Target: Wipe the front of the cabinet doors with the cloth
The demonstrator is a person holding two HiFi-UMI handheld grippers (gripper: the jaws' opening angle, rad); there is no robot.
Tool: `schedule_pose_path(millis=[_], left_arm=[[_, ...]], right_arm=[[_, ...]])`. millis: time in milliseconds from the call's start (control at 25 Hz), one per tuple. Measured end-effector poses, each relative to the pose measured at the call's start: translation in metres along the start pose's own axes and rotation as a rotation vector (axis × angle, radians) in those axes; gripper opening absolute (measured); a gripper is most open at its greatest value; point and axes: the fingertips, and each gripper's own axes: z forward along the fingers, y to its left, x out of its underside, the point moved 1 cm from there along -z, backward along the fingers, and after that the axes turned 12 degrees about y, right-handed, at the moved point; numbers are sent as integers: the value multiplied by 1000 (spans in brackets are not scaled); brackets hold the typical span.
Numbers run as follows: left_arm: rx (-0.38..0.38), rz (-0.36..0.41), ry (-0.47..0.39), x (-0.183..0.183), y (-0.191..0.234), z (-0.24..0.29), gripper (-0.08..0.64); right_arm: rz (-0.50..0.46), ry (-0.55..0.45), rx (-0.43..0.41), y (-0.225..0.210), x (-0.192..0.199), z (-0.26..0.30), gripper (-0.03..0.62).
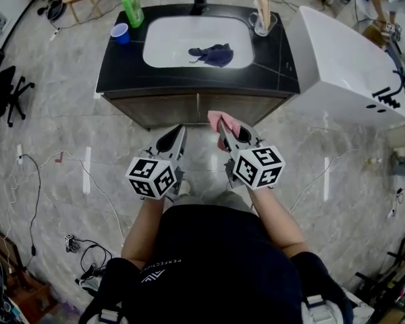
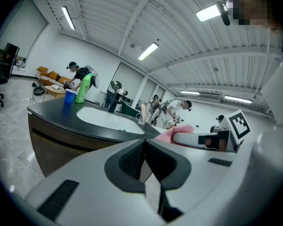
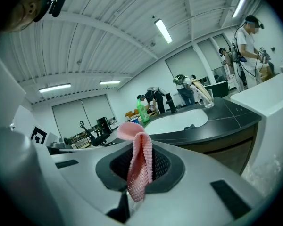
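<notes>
A pink cloth is clamped in my right gripper, which is shut on it and held a short way in front of the brown cabinet doors under the black counter. The cloth also shows past the right gripper in the left gripper view. My left gripper hovers beside it to the left, shut with nothing between its jaws. Both point at the cabinet front without touching it.
The black counter holds a white sink with a dark blue rag, a green bottle, a blue cup and a clear cup. A white tub stands at the right. Cables lie on the floor. People work in the background.
</notes>
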Motion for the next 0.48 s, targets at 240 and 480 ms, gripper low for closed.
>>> schedule_pose_path(millis=[240,480], left_arm=[[3,-20,18,7,-2,4,8],[0,-19,38,13,-1,5,8]], right_arm=[[15,6,-5,-5,4,1,42],[20,12,-9,-6,4,2,41]])
